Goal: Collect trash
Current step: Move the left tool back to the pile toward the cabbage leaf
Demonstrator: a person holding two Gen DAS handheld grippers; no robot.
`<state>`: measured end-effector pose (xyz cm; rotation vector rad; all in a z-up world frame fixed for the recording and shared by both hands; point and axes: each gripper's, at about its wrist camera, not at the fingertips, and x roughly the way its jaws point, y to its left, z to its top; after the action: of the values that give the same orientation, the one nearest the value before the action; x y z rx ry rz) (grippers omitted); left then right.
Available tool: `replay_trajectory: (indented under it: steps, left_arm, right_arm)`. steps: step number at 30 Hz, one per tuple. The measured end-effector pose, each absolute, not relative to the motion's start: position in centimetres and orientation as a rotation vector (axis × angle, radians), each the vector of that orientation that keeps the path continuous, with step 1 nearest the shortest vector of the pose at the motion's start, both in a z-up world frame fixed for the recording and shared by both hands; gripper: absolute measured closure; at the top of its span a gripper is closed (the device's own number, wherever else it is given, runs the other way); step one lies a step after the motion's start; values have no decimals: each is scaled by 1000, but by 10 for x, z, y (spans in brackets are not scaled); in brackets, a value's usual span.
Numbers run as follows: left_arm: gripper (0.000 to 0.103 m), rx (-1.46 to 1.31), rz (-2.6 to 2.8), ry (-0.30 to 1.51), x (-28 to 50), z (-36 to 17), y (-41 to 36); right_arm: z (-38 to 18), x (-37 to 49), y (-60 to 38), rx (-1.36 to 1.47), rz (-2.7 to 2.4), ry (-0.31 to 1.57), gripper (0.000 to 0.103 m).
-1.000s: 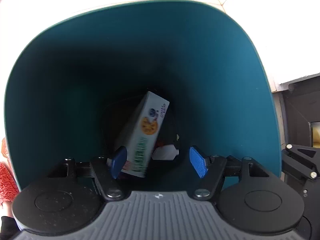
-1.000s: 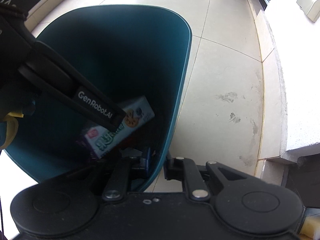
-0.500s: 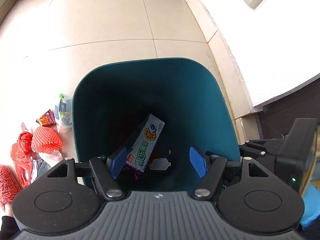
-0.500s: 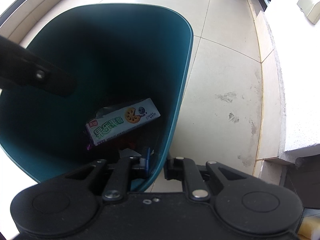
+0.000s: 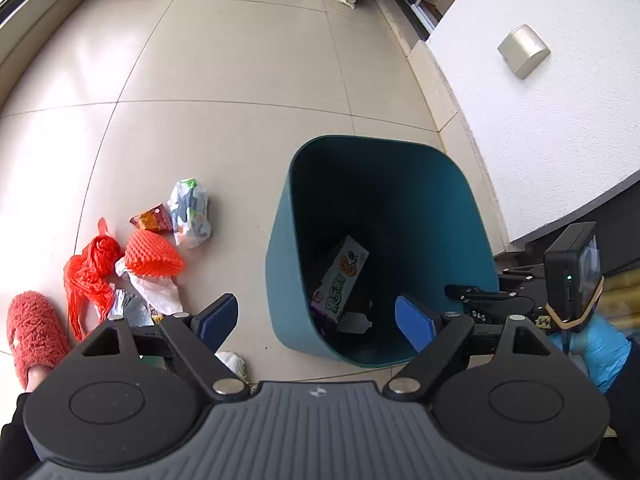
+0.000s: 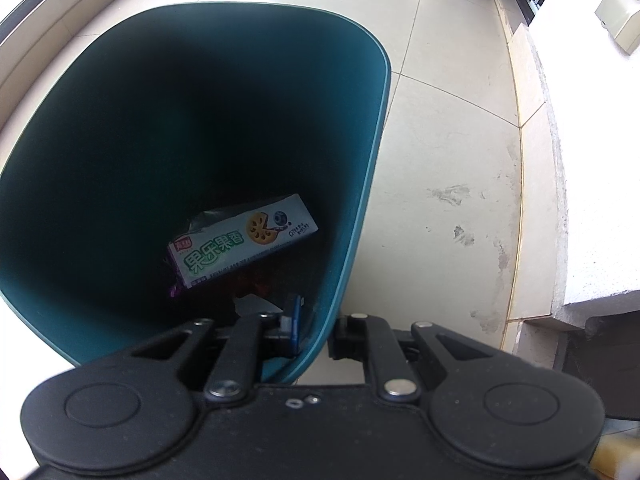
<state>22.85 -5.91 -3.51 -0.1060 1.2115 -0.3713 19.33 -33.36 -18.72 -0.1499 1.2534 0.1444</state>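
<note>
Teal plastic bin (image 5: 280, 264) on pale floor tiles (image 5: 240, 60), mouth open, white wall (image 5: 560, 120) just to its right. Inside, 1 white biscuit box (image 6: 244, 240) lying tilted on the bottom, printed with green Chinese characters 果乐果香, a small red logo at one end, a cut biscuit picture and a blueberry at the other; fine print on the far end too small to read. Under the box, a purple wrapper edge (image 6: 174, 290) and 1 white scrap (image 5: 354, 326).

Left gripper (image 5: 316, 322) over the near left rim, jaws spread wide apart, nothing between the 2 blue pads (image 5: 412, 322). Right gripper (image 6: 316, 330) clamped on the near right wall of the bin, 1 blue-padded finger inside, the other outside, both pressed to the plastic. Seen from the left wrist view, the right tool's black frame with small letters, unreadable, and a blue-gloved hand (image 5: 596, 348) behind it.

Left of the bin, well apart from it, a loose heap of trash on the tiles: 1 red foam fruit net (image 5: 154, 258), 1 red plastic bag (image 5: 90, 276), 1 orange snack wrapper (image 5: 152, 218), 1 clear printed bag (image 5: 188, 212), 1 white paper piece (image 5: 158, 290), 1 silver foil piece (image 5: 130, 308). Nearer, 1 crumpled white wad (image 5: 232, 360) beside the left finger. At far left, 1 red fuzzy slipper (image 5: 34, 328).
</note>
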Motion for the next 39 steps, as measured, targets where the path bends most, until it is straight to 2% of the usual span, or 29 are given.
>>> replay_trajectory:
  steps: [2, 5, 24, 39]
  left_arm:
    - [16, -142, -351, 1224, 223, -46, -46]
    - [9, -165, -316, 1231, 215, -72, -32]
    - [9, -59, -92, 1583, 202, -294, -14]
    - [9, -69, -65, 1687, 216, -382, -19]
  right_arm:
    - [-190, 194, -332, -155, 144, 1257, 91]
    - [-191, 194, -331, -160, 142, 1257, 91]
    - [-197, 199, -333, -153, 138, 1283, 91]
    - [-197, 202, -342, -105, 145, 1298, 89]
